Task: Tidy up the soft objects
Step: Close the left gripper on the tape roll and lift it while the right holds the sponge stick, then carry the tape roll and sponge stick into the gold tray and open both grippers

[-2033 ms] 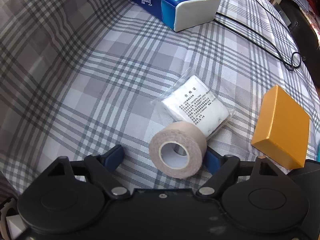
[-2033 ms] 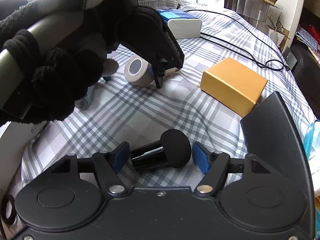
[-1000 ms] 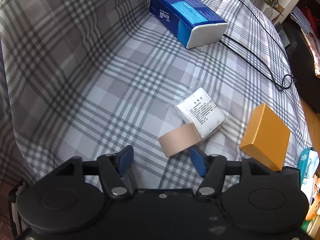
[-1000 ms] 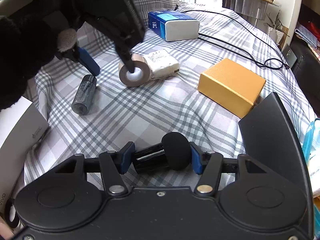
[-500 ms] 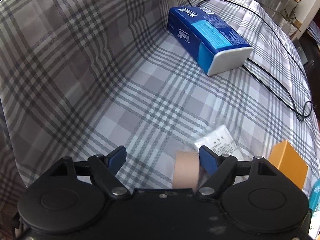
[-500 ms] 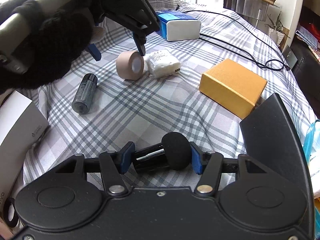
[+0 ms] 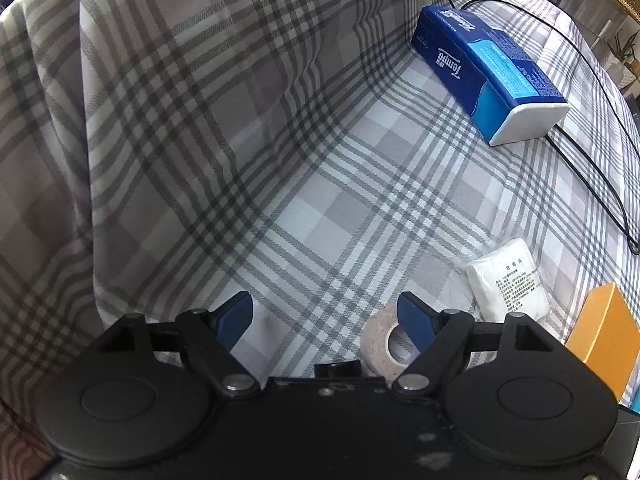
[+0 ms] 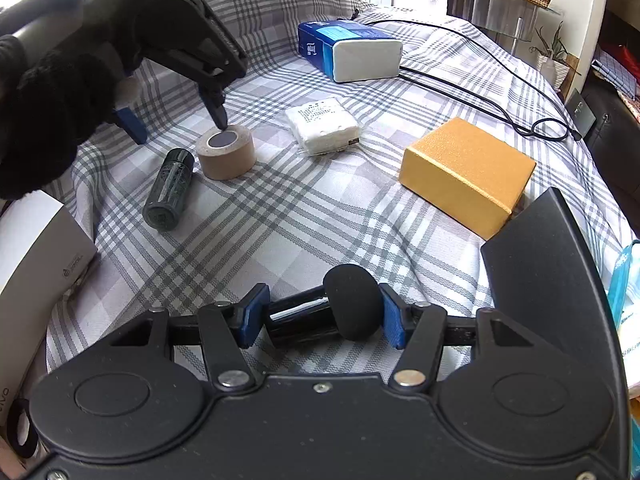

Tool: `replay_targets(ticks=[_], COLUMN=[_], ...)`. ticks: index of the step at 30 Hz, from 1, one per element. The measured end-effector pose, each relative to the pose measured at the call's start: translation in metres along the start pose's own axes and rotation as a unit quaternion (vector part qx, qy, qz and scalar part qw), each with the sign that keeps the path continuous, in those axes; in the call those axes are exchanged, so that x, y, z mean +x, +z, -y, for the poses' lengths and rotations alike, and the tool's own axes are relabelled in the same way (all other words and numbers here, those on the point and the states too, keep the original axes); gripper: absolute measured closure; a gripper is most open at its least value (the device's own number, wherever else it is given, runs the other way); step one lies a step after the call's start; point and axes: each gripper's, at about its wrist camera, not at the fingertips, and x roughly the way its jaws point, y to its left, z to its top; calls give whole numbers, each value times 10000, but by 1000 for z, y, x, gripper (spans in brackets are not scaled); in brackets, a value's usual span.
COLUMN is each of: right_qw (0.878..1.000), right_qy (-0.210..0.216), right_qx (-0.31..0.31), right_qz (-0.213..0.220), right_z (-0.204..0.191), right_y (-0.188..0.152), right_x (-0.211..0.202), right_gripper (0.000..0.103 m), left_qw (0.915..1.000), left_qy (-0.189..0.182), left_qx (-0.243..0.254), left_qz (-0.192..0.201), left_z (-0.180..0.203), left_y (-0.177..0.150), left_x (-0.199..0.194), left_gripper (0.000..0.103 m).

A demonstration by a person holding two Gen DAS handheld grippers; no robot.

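On the plaid bedspread (image 8: 320, 216) the blue tissue pack (image 8: 348, 50) lies closed, and the orange box (image 8: 466, 174) is shut too, so its contents can't be seen. The beige tape roll (image 8: 226, 152) stands on end beside a dark bottle (image 8: 168, 190). The left gripper (image 7: 324, 316) is spread wide above it, gripping nothing; one fingertip (image 8: 219, 114) seems to hover at the roll's top edge. The right gripper (image 8: 320, 314) pinches a black foam-tipped microphone (image 8: 344, 306) crosswise, low over the cloth.
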Motion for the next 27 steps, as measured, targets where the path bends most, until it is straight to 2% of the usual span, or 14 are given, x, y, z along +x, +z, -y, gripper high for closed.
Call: replay_targets(ticks=[5, 8, 13, 14, 17, 19, 27], right_qw=[10000, 10000, 10000, 10000, 10000, 10000, 9995], right_qy=[0, 2, 8, 11, 25, 33, 71], right_qx=[2, 4, 10, 11, 20, 27, 87], right_qz=[0, 1, 5, 7, 18, 23, 278], right_z=[0, 0, 1, 0, 1, 1, 4], right_y=[0, 0, 0, 0, 1, 1, 0], right_x=[0, 0, 0, 0, -1, -1, -11], right_gripper=[47, 47, 47, 47, 47, 47, 48], left_qw=[9988, 9975, 9957, 9955, 9956, 9957, 9962], left_qy=[-310, -208, -250, -259, -371, -433, -509], left_qx=[342, 662, 887, 907, 849, 821, 702], left_qz=[132, 129, 12, -5, -157, -58, 50], left_z=[16, 33, 48, 49, 46, 43, 39], left_y=[-3, -12, -19, -20, -19, -19, -19], left_x=[-12, -3, 15, 17, 25, 21, 1], left_gripper=[20, 19, 21, 25, 52, 58, 58])
